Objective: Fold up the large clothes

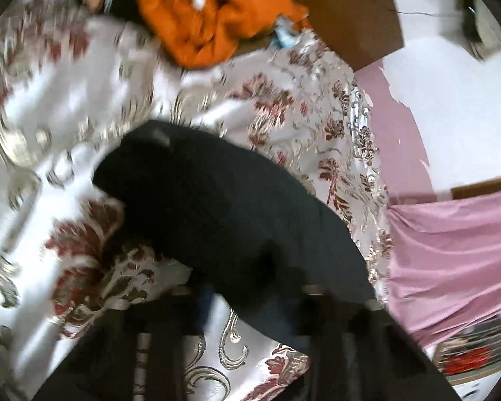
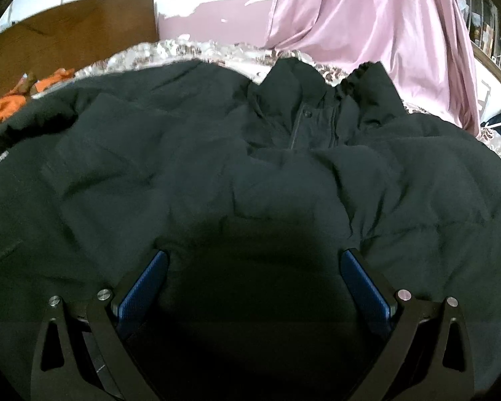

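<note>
A large black padded jacket point(image 2: 250, 167) lies spread on a floral bedspread point(image 2: 170, 50), its collar and zip point(image 2: 300, 113) at the far side. My right gripper point(image 2: 254, 260) is open, its blue pads point(image 2: 143, 287) wide apart just above the jacket's near part. In the left wrist view, which is blurred, a black sleeve or flap of the jacket point(image 1: 223, 214) drapes over my left gripper point(image 1: 260, 300). The fingers are mostly hidden under the cloth, and it looks held there.
An orange garment point(image 1: 203, 13) lies bunched at the head of the floral bedspread point(image 1: 83, 100), by a brown wooden headboard point(image 1: 350, 10). A pink curtain point(image 2: 367, 16) hangs beyond the bed's far edge. A pink and white wall point(image 1: 444, 100) stands behind.
</note>
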`<state>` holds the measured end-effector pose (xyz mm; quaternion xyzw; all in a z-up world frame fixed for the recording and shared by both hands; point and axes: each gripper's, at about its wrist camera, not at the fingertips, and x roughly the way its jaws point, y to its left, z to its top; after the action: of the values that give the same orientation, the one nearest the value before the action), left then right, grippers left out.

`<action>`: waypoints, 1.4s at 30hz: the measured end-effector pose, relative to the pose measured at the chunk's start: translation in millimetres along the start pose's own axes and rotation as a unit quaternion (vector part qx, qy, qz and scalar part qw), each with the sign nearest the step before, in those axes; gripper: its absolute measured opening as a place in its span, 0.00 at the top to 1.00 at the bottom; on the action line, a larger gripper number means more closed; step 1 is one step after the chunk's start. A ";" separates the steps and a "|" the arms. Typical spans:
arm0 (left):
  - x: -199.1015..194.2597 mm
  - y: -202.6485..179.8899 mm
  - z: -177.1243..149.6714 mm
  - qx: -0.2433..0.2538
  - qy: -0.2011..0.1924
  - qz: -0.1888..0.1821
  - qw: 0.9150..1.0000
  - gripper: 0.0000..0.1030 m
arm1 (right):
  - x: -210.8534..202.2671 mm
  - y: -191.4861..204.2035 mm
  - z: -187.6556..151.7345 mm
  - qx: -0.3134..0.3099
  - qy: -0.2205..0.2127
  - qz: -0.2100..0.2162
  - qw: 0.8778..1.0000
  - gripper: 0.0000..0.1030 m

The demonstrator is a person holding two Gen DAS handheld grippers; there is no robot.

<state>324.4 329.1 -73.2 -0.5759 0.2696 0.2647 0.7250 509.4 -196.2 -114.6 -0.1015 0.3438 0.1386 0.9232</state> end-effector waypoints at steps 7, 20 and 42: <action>-46.9 -65.2 -4.7 0.145 -0.080 -0.013 0.986 0.92 | -76.8 -28.3 2.7 0.061 -0.055 0.029 0.996 0.01; -100.7 -244.6 -142.2 0.477 -0.099 -0.076 0.870 0.92 | -153.6 -95.1 -31.0 0.140 -0.098 0.060 0.983 0.01; 20.5 -232.6 -364.5 0.615 0.222 -0.031 0.756 0.90 | -125.2 -219.5 -78.0 0.329 -0.065 0.087 0.938 0.01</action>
<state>469.2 -71.4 3.9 -0.0562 0.5100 -0.1165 0.8504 442.8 -448.1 -69.4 0.2471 0.3171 0.1035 0.9098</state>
